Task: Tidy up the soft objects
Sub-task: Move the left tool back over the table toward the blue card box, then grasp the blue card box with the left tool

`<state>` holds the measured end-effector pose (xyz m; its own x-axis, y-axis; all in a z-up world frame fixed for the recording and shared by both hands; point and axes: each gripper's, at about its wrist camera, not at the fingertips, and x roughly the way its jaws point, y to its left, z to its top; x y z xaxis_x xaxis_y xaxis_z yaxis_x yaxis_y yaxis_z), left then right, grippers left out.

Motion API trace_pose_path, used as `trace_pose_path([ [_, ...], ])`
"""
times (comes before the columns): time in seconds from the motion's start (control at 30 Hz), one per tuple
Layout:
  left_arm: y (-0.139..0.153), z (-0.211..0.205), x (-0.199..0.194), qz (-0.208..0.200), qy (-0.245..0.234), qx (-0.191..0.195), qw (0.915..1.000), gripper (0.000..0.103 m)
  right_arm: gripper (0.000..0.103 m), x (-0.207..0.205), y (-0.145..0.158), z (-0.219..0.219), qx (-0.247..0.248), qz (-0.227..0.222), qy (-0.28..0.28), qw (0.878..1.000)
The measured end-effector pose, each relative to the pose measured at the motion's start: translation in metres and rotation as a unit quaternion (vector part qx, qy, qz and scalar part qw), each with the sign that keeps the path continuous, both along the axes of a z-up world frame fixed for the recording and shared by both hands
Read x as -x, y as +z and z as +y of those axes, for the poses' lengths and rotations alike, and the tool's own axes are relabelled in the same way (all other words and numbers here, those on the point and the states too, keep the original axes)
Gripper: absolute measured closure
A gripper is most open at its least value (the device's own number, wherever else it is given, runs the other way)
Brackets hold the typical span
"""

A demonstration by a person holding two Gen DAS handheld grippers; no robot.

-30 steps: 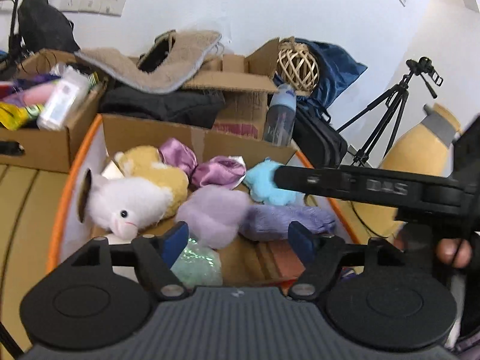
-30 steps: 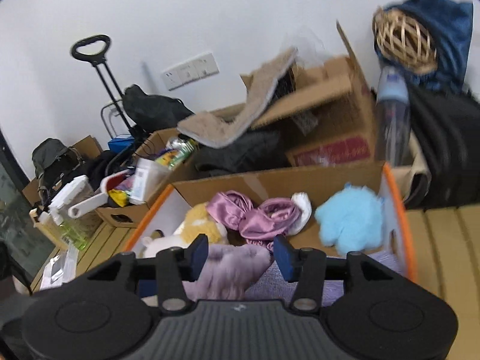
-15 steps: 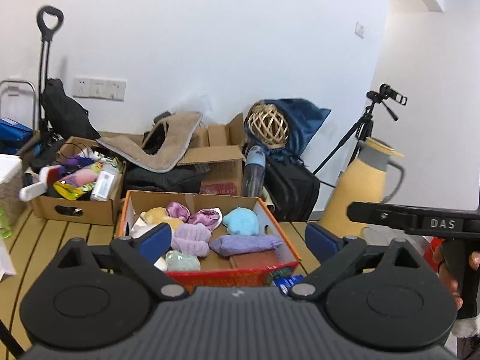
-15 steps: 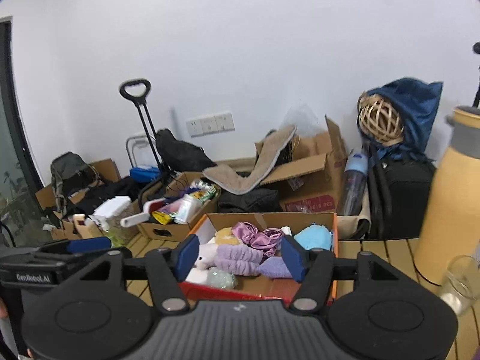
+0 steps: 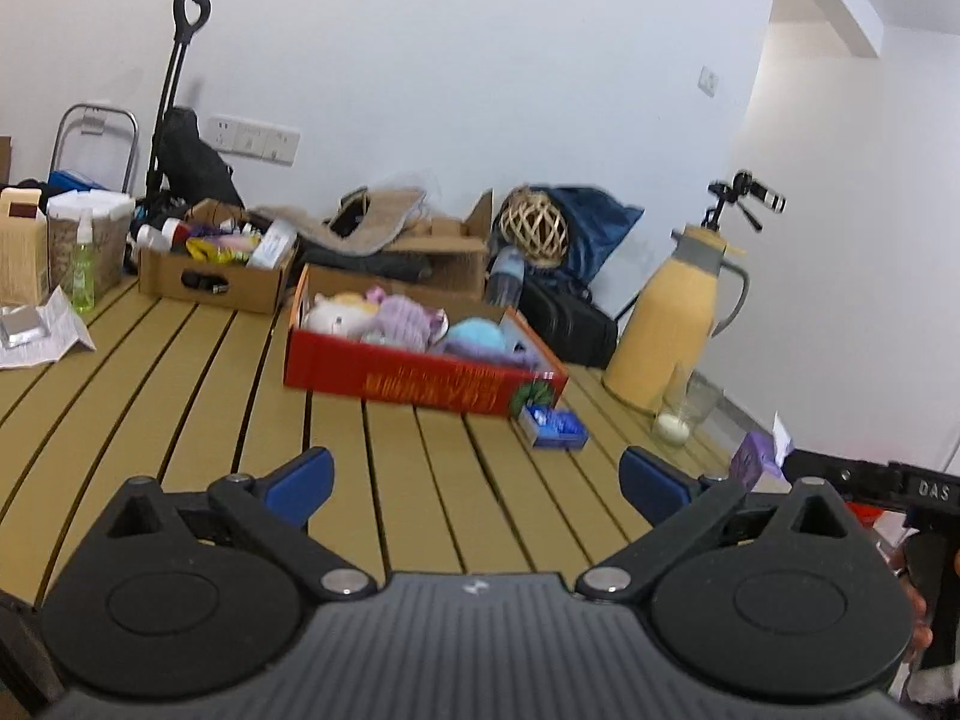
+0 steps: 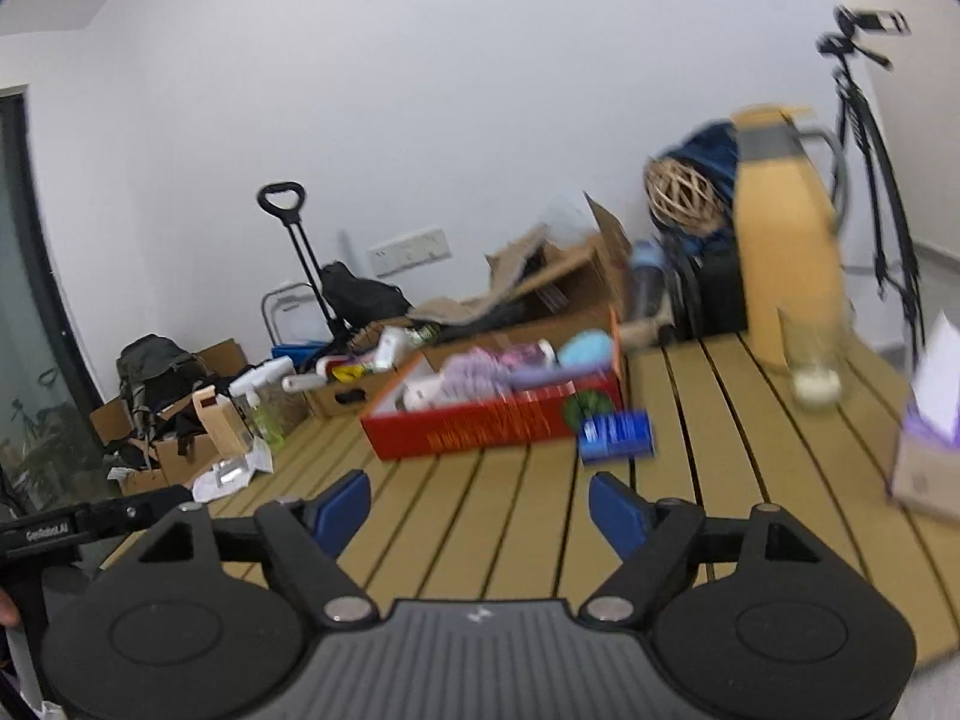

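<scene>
A red cardboard box (image 5: 408,375) stands on the slatted wooden table (image 5: 180,372), far ahead of both grippers. It holds soft things: a white plush (image 5: 327,318), a purple fuzzy piece (image 5: 408,318) and a light blue plush (image 5: 480,336). The box shows in the right wrist view (image 6: 480,423) too. My left gripper (image 5: 477,483) is open and empty, low over the table's front. My right gripper (image 6: 480,507) is open and empty, also well back from the box.
A small blue packet (image 5: 552,426) and a green item lie at the box's right corner. A yellow thermos (image 5: 675,324), a glass (image 5: 681,405) and a tissue box (image 6: 927,456) stand to the right. Cardboard boxes of clutter (image 5: 210,276) line the back.
Both grippers have pulled far back from over the box to the table's front. Both have opened wider. The soft things stay in the box.
</scene>
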<state>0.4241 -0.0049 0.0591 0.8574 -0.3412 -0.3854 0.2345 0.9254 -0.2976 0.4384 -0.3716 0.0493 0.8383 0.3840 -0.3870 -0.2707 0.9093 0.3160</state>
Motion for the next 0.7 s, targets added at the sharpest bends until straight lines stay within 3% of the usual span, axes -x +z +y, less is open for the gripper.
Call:
trace_pose_path([
  [0.23, -0.011, -0.018, -0.021, -0.002, -0.002, -0.009, 1.0000, 0.000, 0.023, -0.012, -0.026, -0.006, -0.009, 0.011, -0.023, 1.000],
  [0.43, -0.032, -0.053, -0.093, 0.024, -0.032, 0.009, 0.9991, 0.001, 0.027, -0.077, -0.052, -0.009, 0.017, 0.028, -0.042, 0.999],
  [0.6, -0.057, -0.106, -0.193, 0.061, -0.084, 0.015, 0.9945, 0.026, 0.043, -0.174, -0.066, -0.014, 0.021, 0.046, -0.038, 0.998],
  [0.67, -0.073, -0.127, -0.238, 0.092, -0.101, 0.008, 0.9906, 0.048, 0.047, -0.211, -0.072, -0.014, 0.024, 0.059, -0.036, 0.997],
  [0.7, -0.080, -0.134, -0.256, 0.106, -0.102, 0.013, 0.9890, 0.052, 0.049, -0.229, -0.076, -0.013, 0.026, 0.064, -0.033, 0.997],
])
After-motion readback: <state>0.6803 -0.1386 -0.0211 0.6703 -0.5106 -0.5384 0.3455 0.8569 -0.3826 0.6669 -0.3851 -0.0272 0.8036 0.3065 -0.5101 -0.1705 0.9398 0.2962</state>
